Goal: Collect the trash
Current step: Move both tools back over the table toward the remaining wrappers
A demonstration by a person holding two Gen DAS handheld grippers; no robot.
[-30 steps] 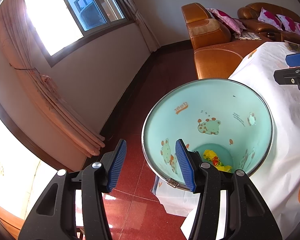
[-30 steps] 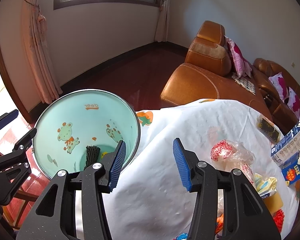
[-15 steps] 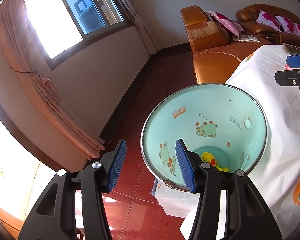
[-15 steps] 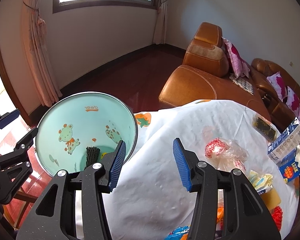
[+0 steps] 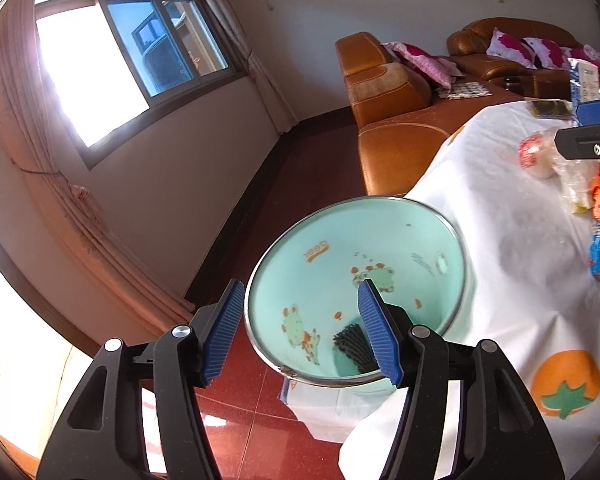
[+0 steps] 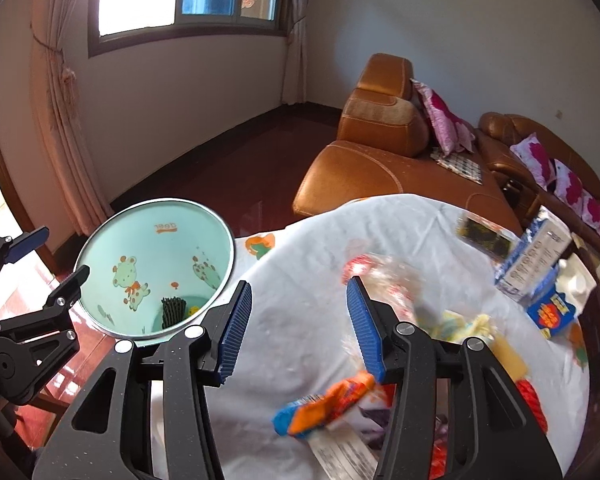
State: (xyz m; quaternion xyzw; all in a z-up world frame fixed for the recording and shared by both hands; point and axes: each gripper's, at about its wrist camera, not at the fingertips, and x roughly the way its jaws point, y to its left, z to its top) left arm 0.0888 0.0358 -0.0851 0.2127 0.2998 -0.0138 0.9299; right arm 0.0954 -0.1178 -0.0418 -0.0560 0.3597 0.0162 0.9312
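I see the left hand-held gripper (image 5: 300, 322) released, its blue pads spread wide with nothing between them, hovering over the near rim of the mint-green trash bin (image 5: 320, 276). The bin stands on the red tiled floor (image 5: 236, 396), just beside the edge of the table (image 6: 300, 320), which is covered by a white cloth printed with orange fruit. Inside the bin I make out a dark ribbed item (image 6: 173, 309) and a scrap of yellow at the bottom; the left gripper's right finger covers part of it in the left wrist view. The right hand-held gripper (image 6: 298, 316) is likewise released and empty, held above the table. Below it lies an orange-and-blue snack wrapper (image 6: 328, 402), blurred, and beyond it a red-and-clear plastic bag (image 6: 380, 276), also blurred. A blue-and-white milk carton (image 6: 536, 256) and a dark packet (image 6: 485, 237) sit at the far right side. The right gripper's fingers hide part of the trash pile, and the frame cuts off its lower edge. A brown leather sofa (image 6: 372, 160) with pink cushions stands behind the table.
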